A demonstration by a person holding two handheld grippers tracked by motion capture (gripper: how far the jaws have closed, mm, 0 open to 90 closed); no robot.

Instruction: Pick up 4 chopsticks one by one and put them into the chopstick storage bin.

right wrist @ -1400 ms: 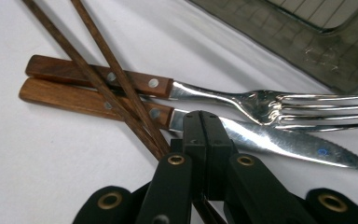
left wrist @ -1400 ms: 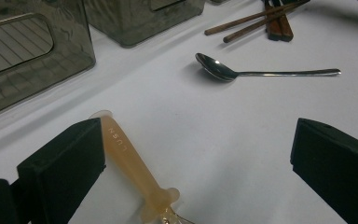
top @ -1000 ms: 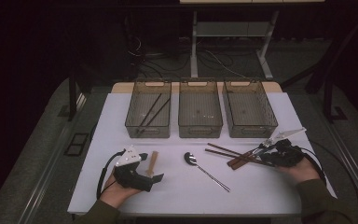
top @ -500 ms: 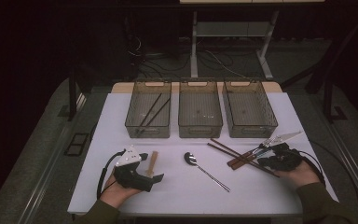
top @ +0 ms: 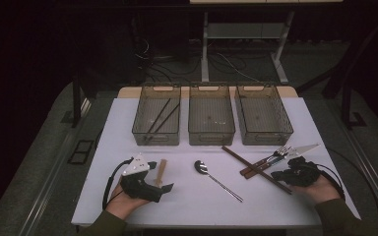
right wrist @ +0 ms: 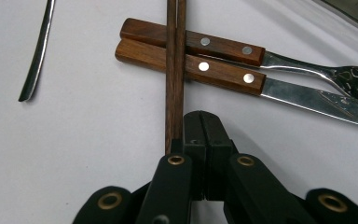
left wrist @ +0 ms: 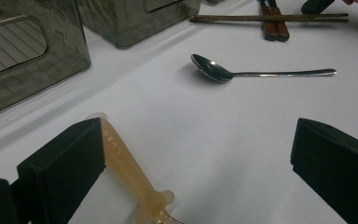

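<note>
**White tabletop and the items resting on it**

The tabletop (top: 128, 128) carries three clear bins (top: 211, 120) in a row along its far edge. Nearer lie a pale spatula (top: 161, 171) at left, a metal spoon (top: 217, 180) at centre, and dark chopsticks (top: 256, 169) crossing a wooden-handled fork (top: 268, 160) and knife (top: 256, 168) at right.

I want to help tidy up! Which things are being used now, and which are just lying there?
In the job: chopsticks at the right gripper; pale handle by the left gripper.
Lying about: metal spoon; fork; knife; bins.
</note>
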